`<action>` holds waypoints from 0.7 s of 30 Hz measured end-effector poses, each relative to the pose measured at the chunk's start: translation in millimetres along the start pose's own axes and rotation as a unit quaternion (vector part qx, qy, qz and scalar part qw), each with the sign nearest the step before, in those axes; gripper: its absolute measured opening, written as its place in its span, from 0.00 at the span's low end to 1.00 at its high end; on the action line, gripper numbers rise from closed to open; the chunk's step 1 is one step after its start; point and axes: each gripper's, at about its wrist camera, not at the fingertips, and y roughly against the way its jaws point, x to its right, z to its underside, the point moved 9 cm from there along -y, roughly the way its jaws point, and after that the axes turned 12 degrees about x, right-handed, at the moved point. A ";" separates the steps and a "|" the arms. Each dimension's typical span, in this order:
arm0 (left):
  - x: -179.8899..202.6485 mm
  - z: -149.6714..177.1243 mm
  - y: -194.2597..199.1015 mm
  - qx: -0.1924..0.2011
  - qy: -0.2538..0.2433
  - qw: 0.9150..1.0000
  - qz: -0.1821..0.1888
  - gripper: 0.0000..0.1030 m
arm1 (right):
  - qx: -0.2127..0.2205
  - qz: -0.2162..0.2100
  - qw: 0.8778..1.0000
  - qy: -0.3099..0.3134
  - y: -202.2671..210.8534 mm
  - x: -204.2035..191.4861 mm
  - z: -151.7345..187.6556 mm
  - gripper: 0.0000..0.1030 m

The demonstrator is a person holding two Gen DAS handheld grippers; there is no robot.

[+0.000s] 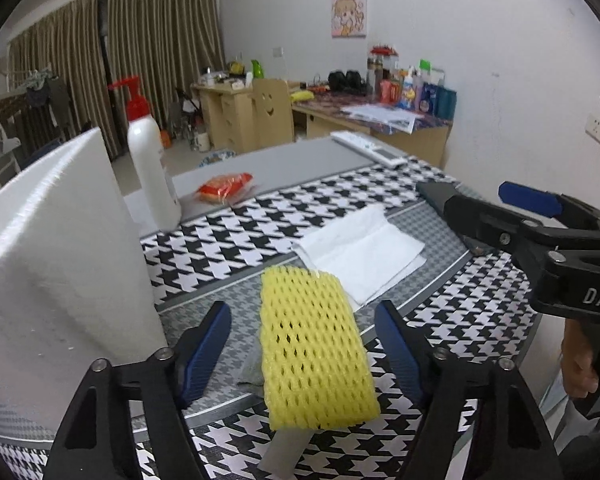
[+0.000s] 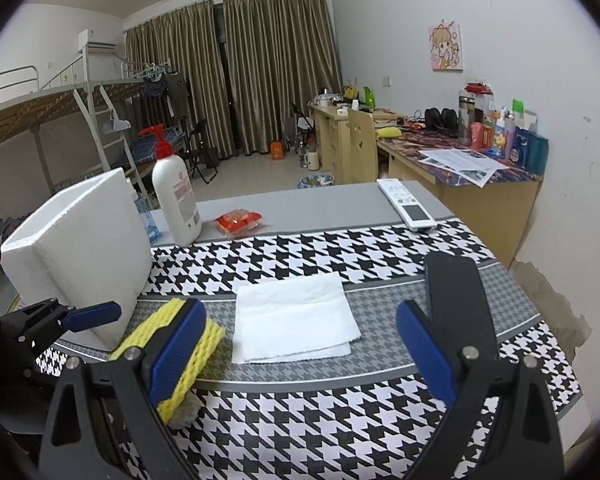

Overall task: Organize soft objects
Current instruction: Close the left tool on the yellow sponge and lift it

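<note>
A yellow foam net sleeve [image 1: 316, 352] lies on the houndstooth tablecloth [image 1: 460, 340], partly over a grey cloth scrap [image 1: 252, 372]. My left gripper [image 1: 302, 312] straddles the sleeve with its blue pads apart from it on both sides, so it is open. A folded white paper towel [image 2: 296, 316] lies just beyond the sleeve [image 2: 196, 344]. My right gripper [image 2: 302, 312] hangs open over the towel with nothing between its fingers. In the left wrist view the right gripper [image 1: 500, 216] comes in from the right. A white foam box [image 1: 60, 280] stands left of the sleeve.
A white pump bottle [image 2: 176, 196], a red packet [image 2: 238, 220] and a white remote [image 2: 406, 204] sit at the table's far side. A black flat object [image 2: 456, 292] lies right of the towel. A person's hand [image 1: 576, 364] holds the right gripper's handle.
</note>
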 end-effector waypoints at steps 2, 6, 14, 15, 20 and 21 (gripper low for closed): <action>-0.9 2.0 -5.7 -0.010 0.002 1.000 0.000 0.67 | -0.005 0.001 1.000 -0.002 -3.7 1.7 2.4 0.95; -5.3 3.8 -13.5 -0.020 0.005 1.000 -0.007 0.61 | -0.012 -0.001 1.000 -0.001 -10.7 3.3 4.4 0.95; -4.2 10.8 -24.8 -0.040 0.000 0.999 0.000 0.49 | -0.026 -0.009 1.000 0.002 -24.9 -0.9 10.1 0.95; -3.7 11.3 -25.7 -0.041 0.001 0.999 0.002 0.49 | -0.029 -0.010 1.000 0.003 -26.6 -1.6 11.3 0.95; -3.7 12.1 -27.7 -0.039 -0.003 0.999 0.001 0.35 | -0.038 -0.010 0.999 0.006 -34.3 -3.4 14.2 0.95; -3.7 12.2 -28.0 -0.038 -0.005 0.999 0.001 0.33 | -0.041 -0.009 0.999 0.007 -35.5 -3.6 15.1 0.95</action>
